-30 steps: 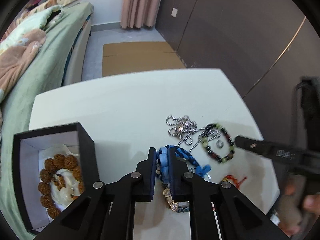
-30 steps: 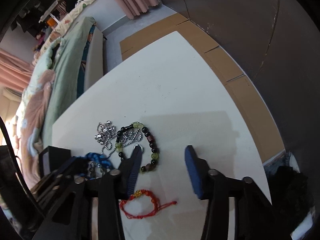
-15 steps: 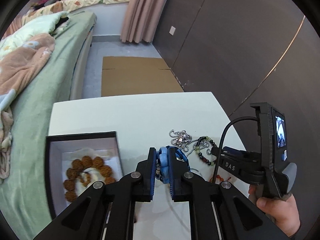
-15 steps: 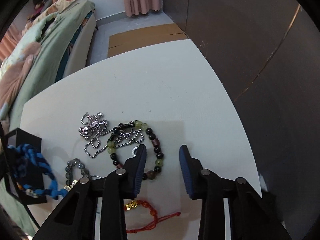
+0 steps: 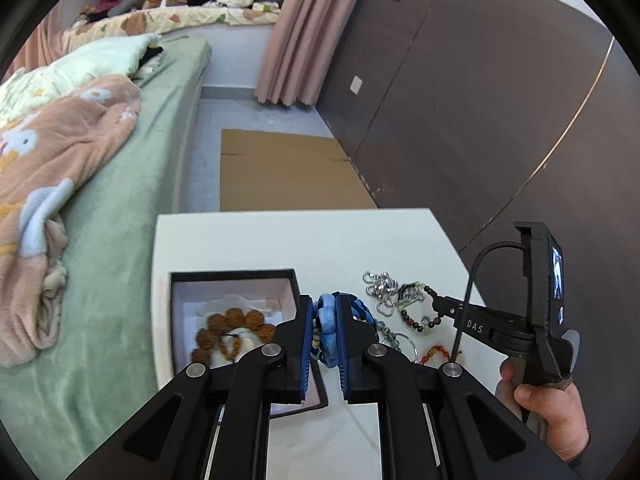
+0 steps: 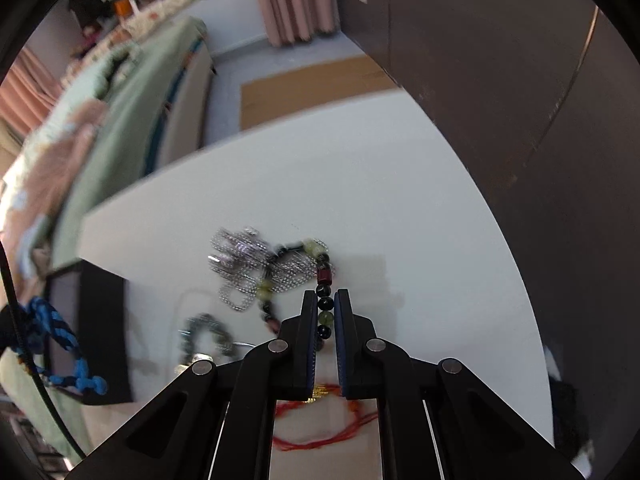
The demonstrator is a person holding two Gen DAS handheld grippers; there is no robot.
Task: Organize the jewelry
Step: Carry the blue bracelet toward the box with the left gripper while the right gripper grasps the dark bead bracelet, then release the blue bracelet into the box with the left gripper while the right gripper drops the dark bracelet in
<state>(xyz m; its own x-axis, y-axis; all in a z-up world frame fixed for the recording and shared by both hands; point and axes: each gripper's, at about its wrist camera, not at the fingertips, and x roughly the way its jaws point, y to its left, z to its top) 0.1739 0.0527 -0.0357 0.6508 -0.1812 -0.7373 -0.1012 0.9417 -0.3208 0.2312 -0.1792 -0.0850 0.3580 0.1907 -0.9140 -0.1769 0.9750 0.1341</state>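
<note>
White table [image 5: 280,240] beside a green bed [image 5: 120,208]; black box [image 5: 234,276] at lower left held brown beads [image 5: 232,320]. At centre, the left gripper [image 5: 324,320] clamped a blue braided bracelet [image 5: 326,332] beside the box. At lower centre of the right wrist view, the right gripper [image 6: 325,312] pinched the beaded bracelet [image 6: 324,276] on the table.

Even soft daylight; fisheye-warped edges, motion blur in right wrist view.

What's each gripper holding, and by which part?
Left gripper: blue braided bracelet, pinched across its bunched cord. Right gripper: multicolor beaded bracelet, clamped on the beads of its right side.
</note>
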